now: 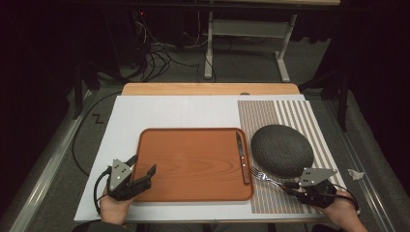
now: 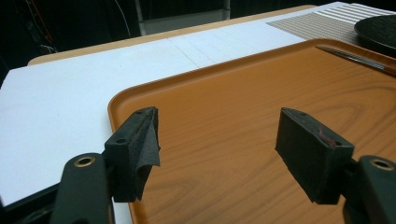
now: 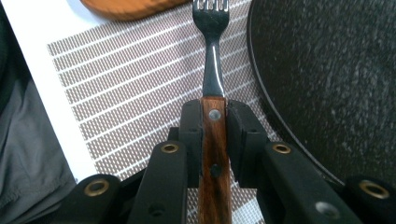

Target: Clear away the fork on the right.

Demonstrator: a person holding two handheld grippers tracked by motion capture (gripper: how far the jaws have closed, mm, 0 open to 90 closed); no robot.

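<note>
A brown wooden-look tray [image 1: 193, 164] lies on the white board, with a wood-handled knife [image 1: 242, 154] along its right side. My left gripper [image 1: 143, 169] stands open over the tray's [image 2: 261, 107] left edge, nothing between its jaws [image 2: 215, 140]. My right gripper [image 1: 290, 186] is shut on a fork's wooden handle [image 3: 214, 154]; the fork [image 1: 263, 176] points left over the striped placemat [image 1: 280, 198], its tines [image 3: 210, 7] near the tray's corner. A dark speckled plate [image 1: 282, 150] sits just beyond the fork, and its rim [image 3: 327, 84] runs beside the fork's right.
The placemat [image 3: 116, 79] covers the board's right part. The knife [image 2: 359, 58] and plate [image 2: 378, 30] lie far right from the left gripper. A wooden table edge [image 1: 208, 89] runs at the back; cables and a stand's legs are on the floor beyond.
</note>
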